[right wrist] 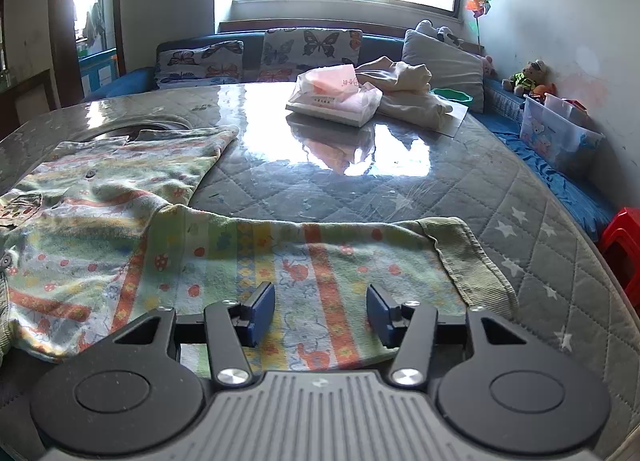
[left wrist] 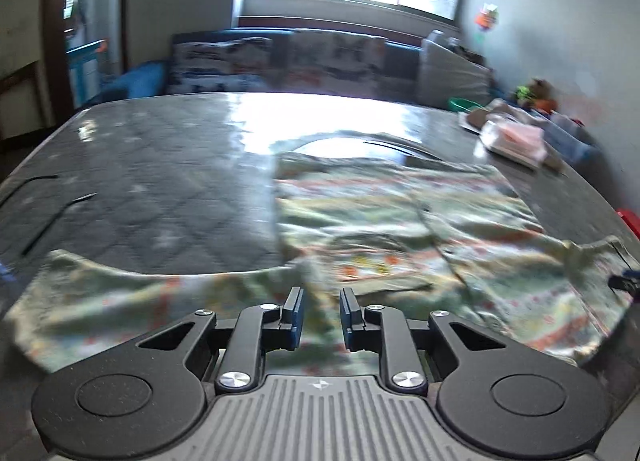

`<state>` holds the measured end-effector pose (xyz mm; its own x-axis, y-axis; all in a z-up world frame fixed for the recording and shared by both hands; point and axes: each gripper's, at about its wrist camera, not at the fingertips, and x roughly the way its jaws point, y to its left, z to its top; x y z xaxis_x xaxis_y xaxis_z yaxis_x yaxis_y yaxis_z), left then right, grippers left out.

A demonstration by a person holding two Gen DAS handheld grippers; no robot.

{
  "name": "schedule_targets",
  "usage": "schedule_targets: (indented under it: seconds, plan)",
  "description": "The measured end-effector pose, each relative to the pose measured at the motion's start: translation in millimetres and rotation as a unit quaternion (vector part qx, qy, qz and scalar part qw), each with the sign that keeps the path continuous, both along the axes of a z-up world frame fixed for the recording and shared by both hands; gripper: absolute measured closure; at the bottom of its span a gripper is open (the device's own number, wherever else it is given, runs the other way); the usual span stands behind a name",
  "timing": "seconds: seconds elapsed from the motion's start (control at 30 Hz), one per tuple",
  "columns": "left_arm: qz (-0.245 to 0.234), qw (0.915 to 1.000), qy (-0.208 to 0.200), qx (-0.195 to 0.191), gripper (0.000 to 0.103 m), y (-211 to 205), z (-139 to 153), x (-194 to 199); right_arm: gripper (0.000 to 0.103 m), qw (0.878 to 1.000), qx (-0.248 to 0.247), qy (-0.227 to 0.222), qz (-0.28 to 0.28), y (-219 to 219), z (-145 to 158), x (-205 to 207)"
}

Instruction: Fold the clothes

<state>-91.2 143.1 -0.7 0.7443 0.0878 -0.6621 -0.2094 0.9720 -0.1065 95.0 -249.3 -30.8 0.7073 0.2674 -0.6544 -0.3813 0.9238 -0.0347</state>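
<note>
A small green shirt (right wrist: pixel 100 197) with orange stripes and printed figures lies spread on the quilted grey table top (right wrist: pixel 360 181). Its sleeve (right wrist: pixel 320 253) stretches to the right and ends in a ribbed cuff (right wrist: pixel 472 261). My right gripper (right wrist: pixel 321 311) hovers over this sleeve, jaws wide apart, nothing between the pads. In the blurred left wrist view the shirt (left wrist: pixel 400 221) covers the table's near right part, with the other sleeve (left wrist: pixel 120 293) reaching left. My left gripper (left wrist: pixel 321 313) is just above the cloth near the front edge, jaws a little apart, holding nothing.
At the table's far side lie a plastic-wrapped pink and white pack (right wrist: pixel 336 97) and a cream cloth pile (right wrist: pixel 408 89). Behind stands a sofa with butterfly cushions (right wrist: pixel 312 47). A clear storage box (right wrist: pixel 560 129) and a red stool (right wrist: pixel 624 249) are on the right.
</note>
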Motion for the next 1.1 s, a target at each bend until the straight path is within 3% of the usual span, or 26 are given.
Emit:
schedule_targets:
  seconds: [0.23, 0.63, 1.1]
  plan:
    - [-0.005, 0.9996, 0.028, 0.008, 0.082, -1.1, -22.0, 5.2, 0.045, 1.000, 0.002, 0.001, -0.003, -2.1, -1.3, 1.3]
    - [-0.004, 0.9991, 0.031, 0.030, 0.079, 8.3, -19.2, -9.8, 0.043, 1.000, 0.002, 0.004, 0.014, 4.2, -0.8, -7.9]
    - [0.033, 0.9985, 0.034, 0.028, 0.078, 30.8, -17.6, -25.5, 0.041, 1.000, -0.003, 0.003, -0.028, -24.8, 2.7, -2.8]
